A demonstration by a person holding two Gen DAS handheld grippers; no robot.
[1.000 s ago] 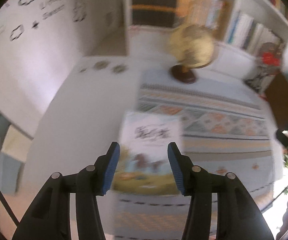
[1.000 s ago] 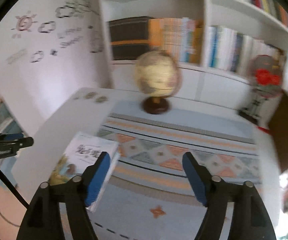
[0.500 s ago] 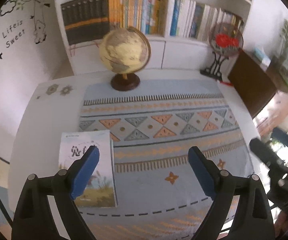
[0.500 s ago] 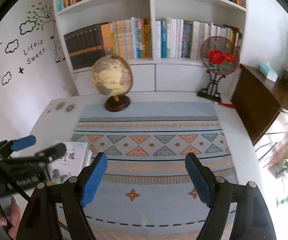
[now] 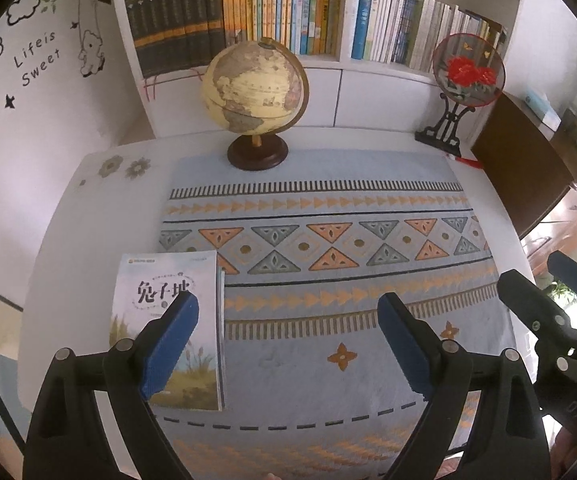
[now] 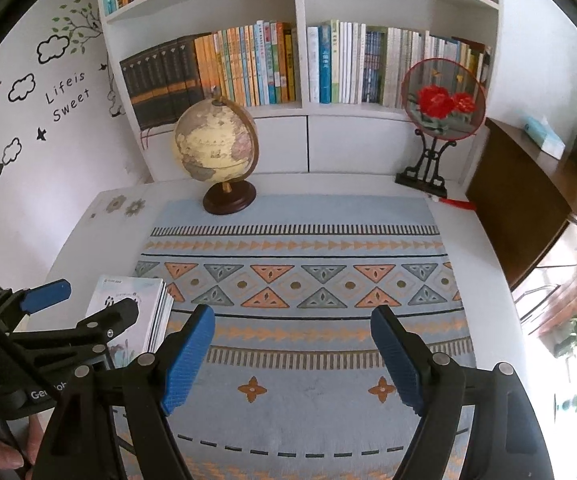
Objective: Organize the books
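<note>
The left hand-held gripper (image 5: 286, 332) is hovering with jaws apart, gripping nothing; the right hand-held gripper (image 6: 292, 354) is likewise gaping empty. A stack of books (image 5: 176, 320) is lying flat at the patterned mat's (image 5: 328, 240) near-left corner on the counter (image 5: 96, 208), the globe (image 5: 254, 80) standing far behind.

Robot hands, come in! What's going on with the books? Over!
Left gripper open, empty. Right gripper open, empty. Books stacked flat at mat's left edge. Nothing in the way.

Woven cloth mat (image 5: 328, 360) looking matt; book (image 5: 168, 320) cover showing glossy paper; globe (image 5: 254, 84) sitting on polished wood base; fingers (image 6: 396, 354) wearing ribbed blue rubbery pads.
</note>
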